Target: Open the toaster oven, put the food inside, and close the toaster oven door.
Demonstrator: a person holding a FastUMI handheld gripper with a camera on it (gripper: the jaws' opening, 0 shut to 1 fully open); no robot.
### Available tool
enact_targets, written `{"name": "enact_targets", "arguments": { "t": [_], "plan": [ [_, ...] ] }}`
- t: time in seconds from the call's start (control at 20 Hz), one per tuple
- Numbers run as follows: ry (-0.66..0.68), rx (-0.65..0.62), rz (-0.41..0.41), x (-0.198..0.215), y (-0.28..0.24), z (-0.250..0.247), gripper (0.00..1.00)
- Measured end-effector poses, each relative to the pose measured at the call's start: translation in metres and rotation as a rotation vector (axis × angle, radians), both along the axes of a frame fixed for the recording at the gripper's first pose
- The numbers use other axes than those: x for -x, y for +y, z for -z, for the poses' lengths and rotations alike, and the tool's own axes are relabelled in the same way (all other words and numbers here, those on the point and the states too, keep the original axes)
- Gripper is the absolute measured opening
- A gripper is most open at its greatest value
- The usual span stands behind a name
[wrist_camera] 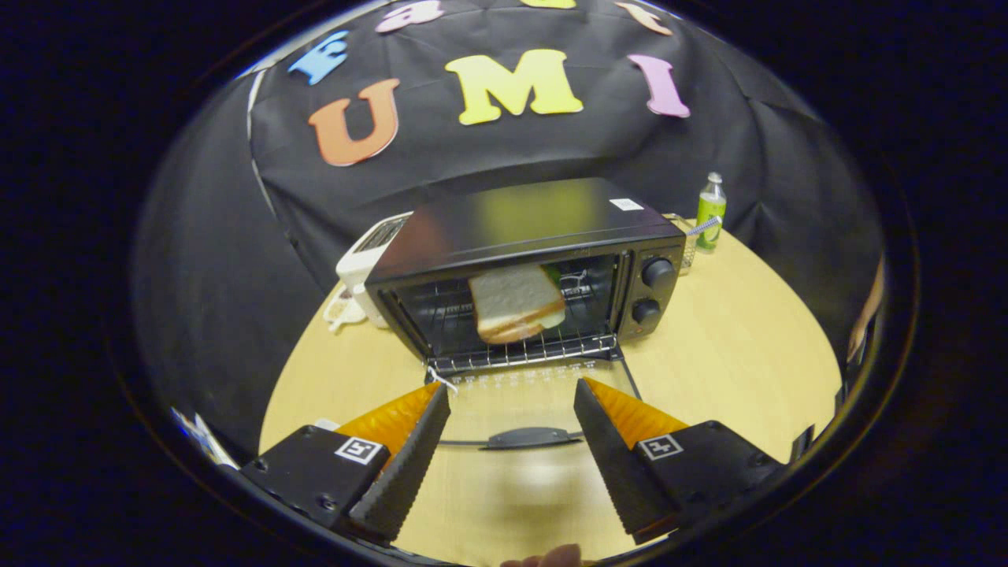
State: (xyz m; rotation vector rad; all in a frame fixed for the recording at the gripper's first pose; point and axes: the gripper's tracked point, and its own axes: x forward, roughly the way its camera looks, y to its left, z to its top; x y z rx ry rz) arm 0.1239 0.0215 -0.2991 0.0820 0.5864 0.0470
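step: food's in, door's the only thing left
sandwich [516, 303]: sitting on the rack inside the toaster oven [524, 264]
door [535, 398]: flopped down flat on the desk [732, 354], handle [531, 437] between the tong tips
tongs [512, 413]: spread wide, holding nothing
next: probably get under the handle and swing it up shut

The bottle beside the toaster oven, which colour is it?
Green bottle, clear top, best in the gripper view; open claw is far from it.

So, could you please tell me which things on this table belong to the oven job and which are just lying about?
Part of the job:
- toaster oven, door folded down open
- sandwich on the rack inside
- gripper, fingers apart over the door, holding nothing

Just lying about:
- white toaster beside the oven
- green bottle behind it
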Motion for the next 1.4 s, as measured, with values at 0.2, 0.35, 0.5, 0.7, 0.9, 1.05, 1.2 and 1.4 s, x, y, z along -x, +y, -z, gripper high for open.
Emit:
{"name": "enact_targets", "arguments": {
  "t": [0.2,0.35,0.5,0.7,0.9,1.05,1.2,1.4],
  "plan": [
    [0.034,0.070,-0.012,0.027,-0.011,0.040,1.00],
    [0.082,0.060,-0.004,0.040,-0.029,0.062,1.00],
    [0.103,0.064,-0.016,0.043,-0.045,0.076,1.00],
    [0.118,0.068,-0.025,0.042,-0.060,0.091,1.00],
    [0.135,0.055,-0.024,0.041,-0.065,0.112,1.00],
    [0.125,0.021,-0.013,0.036,-0.060,0.123,1.00],
    [0.130,0.002,-0.012,0.030,-0.050,0.136,1.00],
    [0.123,0.030,0.002,0.011,-0.045,0.147,1.00]
  ]
}}
